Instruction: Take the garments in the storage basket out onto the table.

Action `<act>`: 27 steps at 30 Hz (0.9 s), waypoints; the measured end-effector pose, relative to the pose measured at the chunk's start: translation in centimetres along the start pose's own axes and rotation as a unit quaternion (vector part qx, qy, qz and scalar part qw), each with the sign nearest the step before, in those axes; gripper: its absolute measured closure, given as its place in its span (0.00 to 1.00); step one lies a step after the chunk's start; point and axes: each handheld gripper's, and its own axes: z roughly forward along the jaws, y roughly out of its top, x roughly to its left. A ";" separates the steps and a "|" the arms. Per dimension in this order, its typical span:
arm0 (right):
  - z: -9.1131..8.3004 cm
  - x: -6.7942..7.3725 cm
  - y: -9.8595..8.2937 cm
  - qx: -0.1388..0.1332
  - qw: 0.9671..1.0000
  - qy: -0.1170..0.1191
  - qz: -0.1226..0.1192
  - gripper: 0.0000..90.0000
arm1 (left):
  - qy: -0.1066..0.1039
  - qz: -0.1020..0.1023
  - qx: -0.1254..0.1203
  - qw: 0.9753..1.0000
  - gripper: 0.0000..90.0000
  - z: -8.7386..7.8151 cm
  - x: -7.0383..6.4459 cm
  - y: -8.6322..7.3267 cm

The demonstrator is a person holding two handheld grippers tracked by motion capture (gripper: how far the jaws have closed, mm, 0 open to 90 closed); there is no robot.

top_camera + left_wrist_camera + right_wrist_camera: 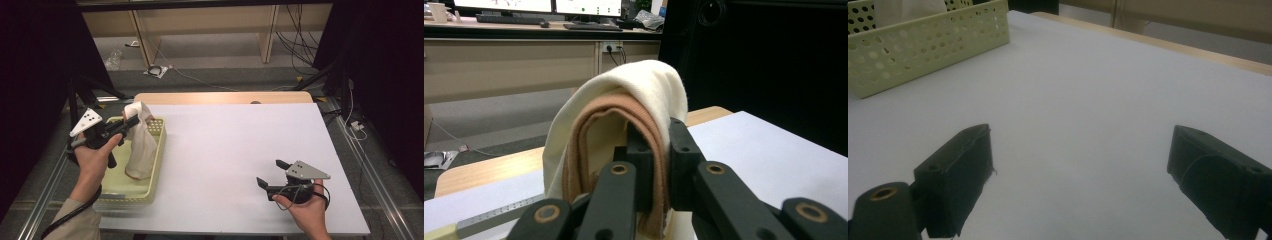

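My right gripper (270,175) rests low at the lower right of the high view, jaws spread wide over bare white table (235,150). At the left, my left gripper (131,122) is raised and clenched on a cream sock (141,145) with a tan cuff, which hangs down into the pale green basket (157,160). Beyond the table's far edge lie grey floor, cables and wooden desks.
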 end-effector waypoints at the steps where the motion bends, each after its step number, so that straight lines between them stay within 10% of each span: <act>1: 0.0 0.0 0.0 0.000 1.000 0.000 0.000 0.13 | -0.001 0.000 -0.001 1.000 0.92 0.0 0.0 0.1; 27: 0.1 0.0 0.0 -0.002 1.000 0.000 0.000 0.13 | -0.009 -0.004 -0.025 1.000 0.92 -0.4 -0.6 1.7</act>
